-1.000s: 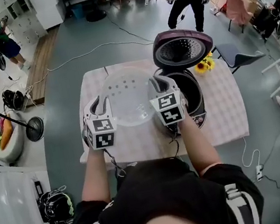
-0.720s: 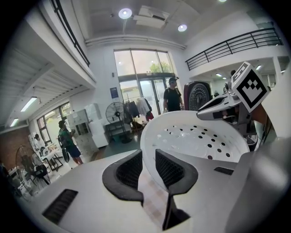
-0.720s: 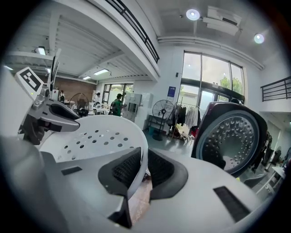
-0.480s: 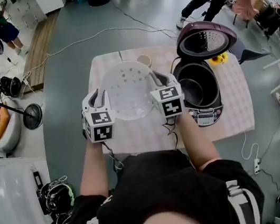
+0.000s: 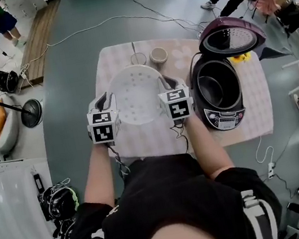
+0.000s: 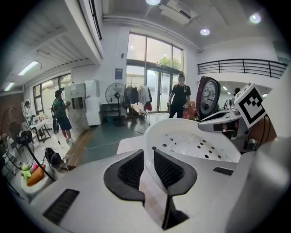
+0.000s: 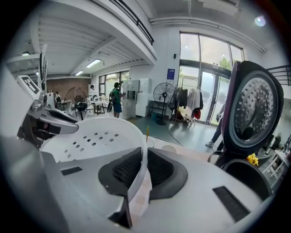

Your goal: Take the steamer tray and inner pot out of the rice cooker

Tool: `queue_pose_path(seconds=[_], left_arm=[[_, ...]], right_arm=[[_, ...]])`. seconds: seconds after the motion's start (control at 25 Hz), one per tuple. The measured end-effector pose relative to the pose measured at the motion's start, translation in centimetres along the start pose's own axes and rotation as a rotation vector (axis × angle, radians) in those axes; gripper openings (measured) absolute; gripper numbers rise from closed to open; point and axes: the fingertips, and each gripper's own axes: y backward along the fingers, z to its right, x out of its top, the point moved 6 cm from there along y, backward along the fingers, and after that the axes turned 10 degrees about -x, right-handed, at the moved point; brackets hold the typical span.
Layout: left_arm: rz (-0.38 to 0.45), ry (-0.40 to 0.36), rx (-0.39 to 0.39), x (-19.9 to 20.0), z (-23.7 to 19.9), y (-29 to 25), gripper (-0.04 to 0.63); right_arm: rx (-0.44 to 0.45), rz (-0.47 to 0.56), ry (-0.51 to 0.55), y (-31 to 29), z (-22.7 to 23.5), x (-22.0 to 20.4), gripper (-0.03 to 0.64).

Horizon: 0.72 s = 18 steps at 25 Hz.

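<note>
The white, perforated steamer tray (image 5: 135, 94) is out of the rice cooker (image 5: 221, 97) and lies over the checked tablecloth (image 5: 148, 142), just left of the cooker; whether its base touches the cloth cannot be told. You hold it by two opposite edges. Your left gripper (image 6: 148, 166) has its jaws drawn narrow on the tray's left rim, with the thin white wall pinched between the two dark ribbed pads. Your right gripper (image 7: 140, 166) clamps the right rim in the same way, one pad pressed on each side of the wall. Both grippers point forward and downward, with their marker cubes toward you. The cooker stands at the right of the table with its purple lid (image 5: 231, 37) raised, and the dark inner pot (image 5: 216, 84) sits inside the body. Behind the tray, near the table's far edge, stand a small cup (image 5: 159, 56) and, to its left, a glass (image 5: 138, 59) with a thin stick in it. A yellow object (image 5: 240, 58) lies beside the lid's hinge.
</note>
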Motion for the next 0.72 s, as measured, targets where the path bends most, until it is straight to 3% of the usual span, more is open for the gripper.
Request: queue_pose_path(seconds=[0.16, 0.44, 0.72], left_arm=[[-0.045, 0.056, -0.009, -2.3, -1.1, -1.4, 0.067], [-0.146, 0.056, -0.013, -6.0, -3.1, -4.6, 0.067], [-0.169, 0.040, -0.012, -8.1, -5.7, -7.1, 0.067]], right_arm=[[0.011, -0.053, 0.012, -1.7, -1.1, -1.6, 0.043], [0.016, -0.089, -0.001, -5.2, -2.6, -4.0, 0.041], [0.067, -0.103, -0.060, -9.0, -4.0, -6.6, 0.043]])
